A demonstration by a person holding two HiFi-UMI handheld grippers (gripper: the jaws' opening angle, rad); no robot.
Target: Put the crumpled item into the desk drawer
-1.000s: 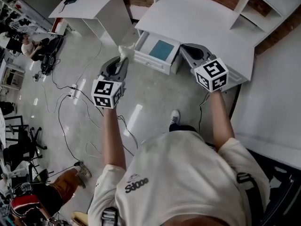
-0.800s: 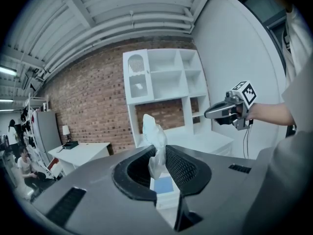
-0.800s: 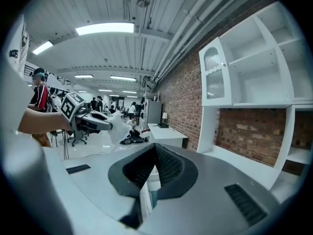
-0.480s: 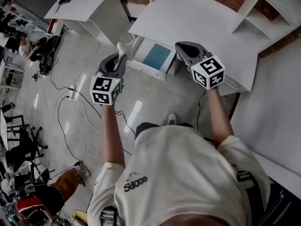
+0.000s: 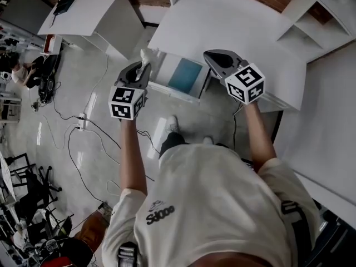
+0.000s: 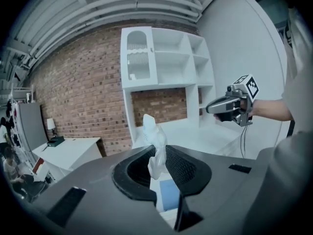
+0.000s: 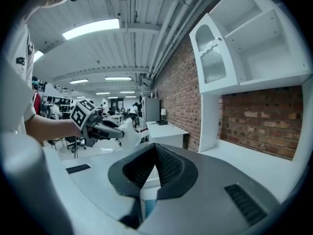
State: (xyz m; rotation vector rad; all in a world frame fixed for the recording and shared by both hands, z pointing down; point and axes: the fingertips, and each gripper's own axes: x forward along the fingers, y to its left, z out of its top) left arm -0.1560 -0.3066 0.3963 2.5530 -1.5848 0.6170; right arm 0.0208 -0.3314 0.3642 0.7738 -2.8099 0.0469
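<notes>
A crumpled white item sticks up out of my left gripper, which is shut on it just left of the open drawer. In the left gripper view the crumpled item is pinched between the ribbed pads. The white drawer stands pulled out of the white desk and shows a blue bottom. My right gripper hovers over the drawer's right end, jaws together with nothing in them. The right gripper view also shows the left gripper and the crumpled item.
A second white desk stands at the upper left. Cables trail over the grey floor. White shelves rise at the desk's right end, and a white surface lies along the right. The person's shoes stand below the drawer.
The person has stepped closer to the desk, so drawer and desk sit lower in the view. Both grippers kept their spacing; the left one still holds the crumpled item.
</notes>
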